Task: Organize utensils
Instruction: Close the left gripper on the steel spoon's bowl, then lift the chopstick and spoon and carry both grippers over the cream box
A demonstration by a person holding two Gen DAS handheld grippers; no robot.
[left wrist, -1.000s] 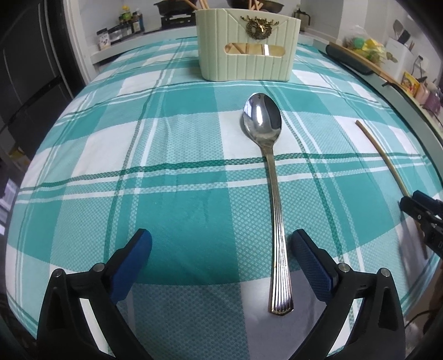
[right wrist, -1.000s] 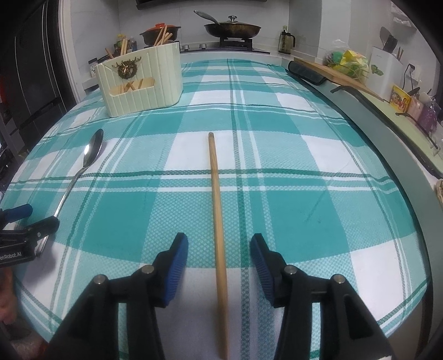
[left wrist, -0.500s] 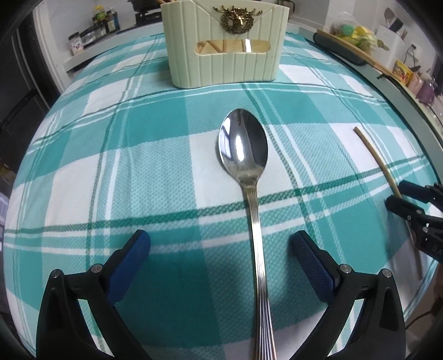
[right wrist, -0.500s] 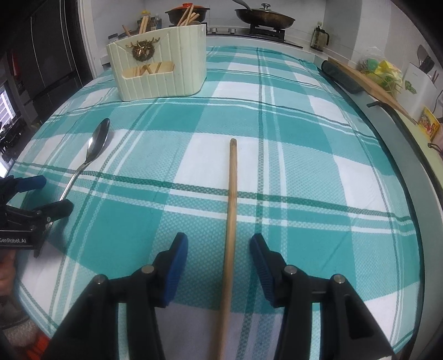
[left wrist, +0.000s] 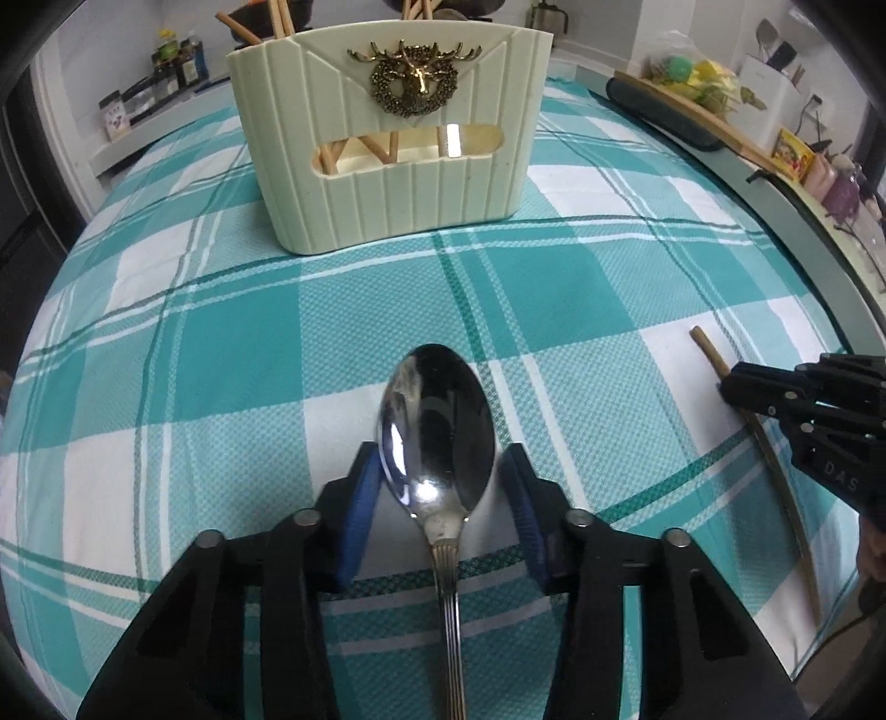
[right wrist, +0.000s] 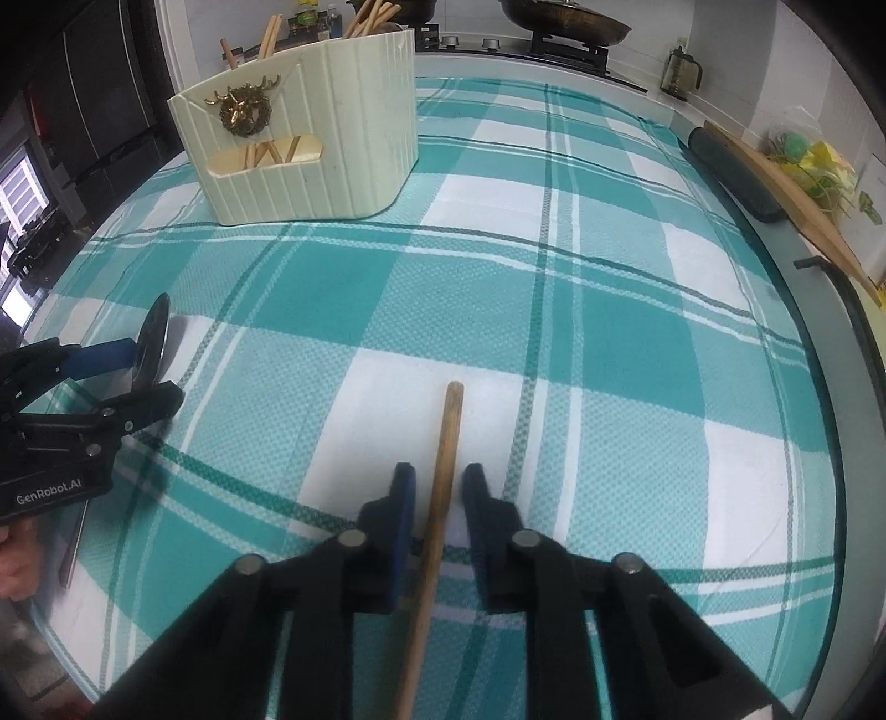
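A shiny metal spoon (left wrist: 437, 437) lies on the teal plaid cloth, handle toward me. My left gripper (left wrist: 440, 459) is closing, its blue pads (left wrist: 362, 509) against both sides of the spoon's bowl. In the right wrist view the same gripper (right wrist: 149, 376) holds the bowl (right wrist: 154, 332) on edge. A wooden chopstick (right wrist: 451, 421) runs between the fingers of my right gripper (right wrist: 440, 482), which is shut on it near its far end. The cream utensil holder (left wrist: 398, 183) with a brass deer emblem stands beyond, several chopsticks inside.
A teal plaid cloth (right wrist: 609, 310) covers the table. Its rounded right edge (right wrist: 830, 354) borders a counter with a wooden board (right wrist: 797, 205) and small items. A stove with a pan (right wrist: 565, 22) sits behind. A hand (right wrist: 16, 559) grips the left tool.
Both grippers slid forward along their utensils toward the holder. The left jaws narrowed from wide open onto the spoon's bowl. The right jaws closed in on the chopstick.
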